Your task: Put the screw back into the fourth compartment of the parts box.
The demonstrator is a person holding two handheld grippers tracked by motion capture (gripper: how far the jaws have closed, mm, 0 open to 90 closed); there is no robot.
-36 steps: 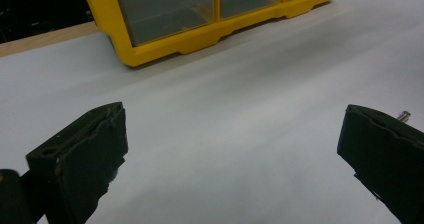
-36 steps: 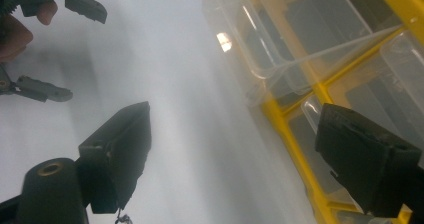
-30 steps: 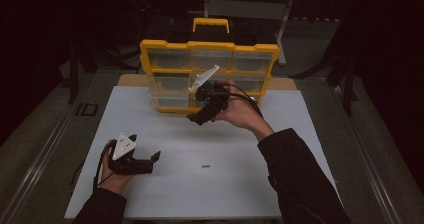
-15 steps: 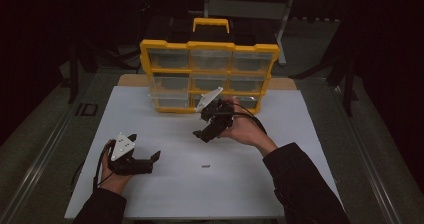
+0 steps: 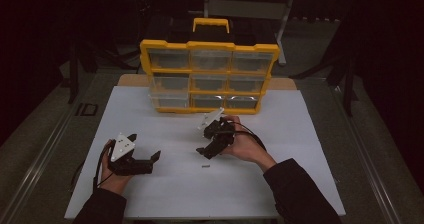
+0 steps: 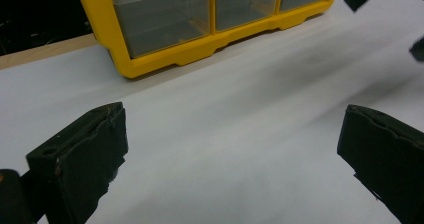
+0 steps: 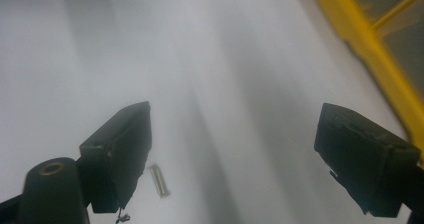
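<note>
nearest the person's edge of the white table top (image 5: 280, 184), two dark sleeves are coming in from below, each hand carrying a gripper. the left gripper (image 5: 152, 160) is lying low over the sheet at the near left, held in the left hand (image 5: 112, 176), with its grey three-cornered plate (image 5: 122, 145) facing up. its jaws are standing wide apart with nothing between them; in the left gripper view they are rising at either side of bare white surface, well short of the cabinet.

a little farther in, near the middle of the sheet, a small metal pin (image 5: 204, 166) is lying flat on the table, apart from everything else. the right gripper (image 5: 205, 152) is hanging just beyond and above it, tilted down toward it in the right hand (image 5: 245, 145), jaws spread wide and gripping nothing. in the right gripper view the small metal pin (image 7: 159, 180) is showing just beside the inner edge of the left-hand jaw, low between the two jaws and not touching either; whether the jaw tips are resting on the sheet is hard to tell.

farthest back, a yellow drawer cabinet (image 5: 210, 46) is standing upright at the far edge of the sheet, its clear drawers shut and a black-and-yellow handle on top. its lower yellow frame is also showing in both gripper views.
</note>
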